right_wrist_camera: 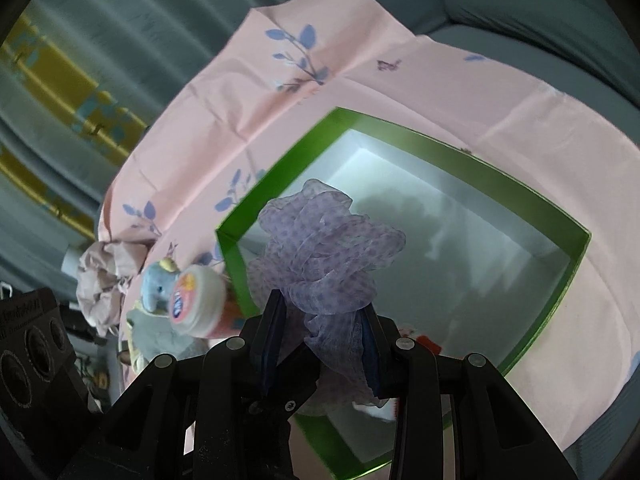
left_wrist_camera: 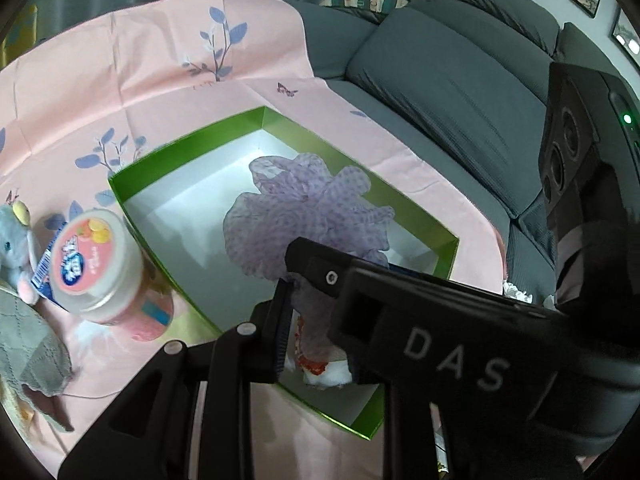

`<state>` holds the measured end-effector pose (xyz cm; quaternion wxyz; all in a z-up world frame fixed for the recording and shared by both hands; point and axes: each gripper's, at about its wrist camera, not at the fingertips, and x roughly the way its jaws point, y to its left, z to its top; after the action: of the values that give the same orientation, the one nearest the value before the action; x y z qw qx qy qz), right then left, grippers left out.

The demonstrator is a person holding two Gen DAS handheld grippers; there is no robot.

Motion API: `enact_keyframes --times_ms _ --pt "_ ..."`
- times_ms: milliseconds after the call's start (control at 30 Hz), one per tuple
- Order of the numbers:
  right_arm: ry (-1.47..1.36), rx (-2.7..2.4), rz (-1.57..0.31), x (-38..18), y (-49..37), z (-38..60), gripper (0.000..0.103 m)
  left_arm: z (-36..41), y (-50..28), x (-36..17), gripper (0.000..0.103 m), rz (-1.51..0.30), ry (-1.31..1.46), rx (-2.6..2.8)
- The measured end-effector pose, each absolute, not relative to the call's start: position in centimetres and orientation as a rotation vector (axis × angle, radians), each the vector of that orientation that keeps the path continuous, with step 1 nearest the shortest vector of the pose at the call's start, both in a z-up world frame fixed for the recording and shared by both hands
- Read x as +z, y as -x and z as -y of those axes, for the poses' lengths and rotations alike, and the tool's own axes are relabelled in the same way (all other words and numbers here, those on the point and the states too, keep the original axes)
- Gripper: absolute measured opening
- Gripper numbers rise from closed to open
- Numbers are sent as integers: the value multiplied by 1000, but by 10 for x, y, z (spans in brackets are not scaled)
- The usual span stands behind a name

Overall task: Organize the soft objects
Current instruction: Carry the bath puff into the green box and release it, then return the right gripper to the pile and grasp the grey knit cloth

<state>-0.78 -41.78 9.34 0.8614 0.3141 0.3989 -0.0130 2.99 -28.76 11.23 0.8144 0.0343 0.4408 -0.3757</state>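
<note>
pink cloth (right_wrist_camera: 400,92) | both tools tilted down | gripping lilac scrunchie (right_wrist_camera: 324,248)

Surface: a grey sofa (left_wrist_camera: 440,80) covered by a pink floral cloth (left_wrist_camera: 140,80).
On cloth: green box (left_wrist_camera: 192,140), lidded jar (left_wrist_camera: 96,264), elephant plush (left_wrist_camera: 16,240).

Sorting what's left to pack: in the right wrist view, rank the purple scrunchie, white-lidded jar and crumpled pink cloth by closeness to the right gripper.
1. purple scrunchie, clamped in the right gripper.
2. white-lidded jar, left, outside the box.
3. crumpled pink cloth, farther left.
</note>
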Motion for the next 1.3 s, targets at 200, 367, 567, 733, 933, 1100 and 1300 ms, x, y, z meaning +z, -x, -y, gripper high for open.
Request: enact_keyframes --times_ms 200,367,567,733,933,1100,1300 --pt "-685 -63 -859 85 6 426 38 292 -29 104 25 -954 -86 -783" --pt "-690 -62 -836 90 10 426 60 286 -28 105 38 -958 -51 -790" --pt "-679 -42 -781 103 18 423 82 274 -19 119 58 -916 -55 -796" --pt "-659 -19 -753 113 21 414 91 251 -13 127 76 -908 0 -804" --pt "-591 -1 -736 127 23 393 96 216 7 138 86 -867 48 -791" --pt "-548 5 -724 136 26 374 100 183 15 134 88 -874 103 -744" --pt "-474 14 -721 145 28 345 100 128 25 115 89 -881 145 -617"
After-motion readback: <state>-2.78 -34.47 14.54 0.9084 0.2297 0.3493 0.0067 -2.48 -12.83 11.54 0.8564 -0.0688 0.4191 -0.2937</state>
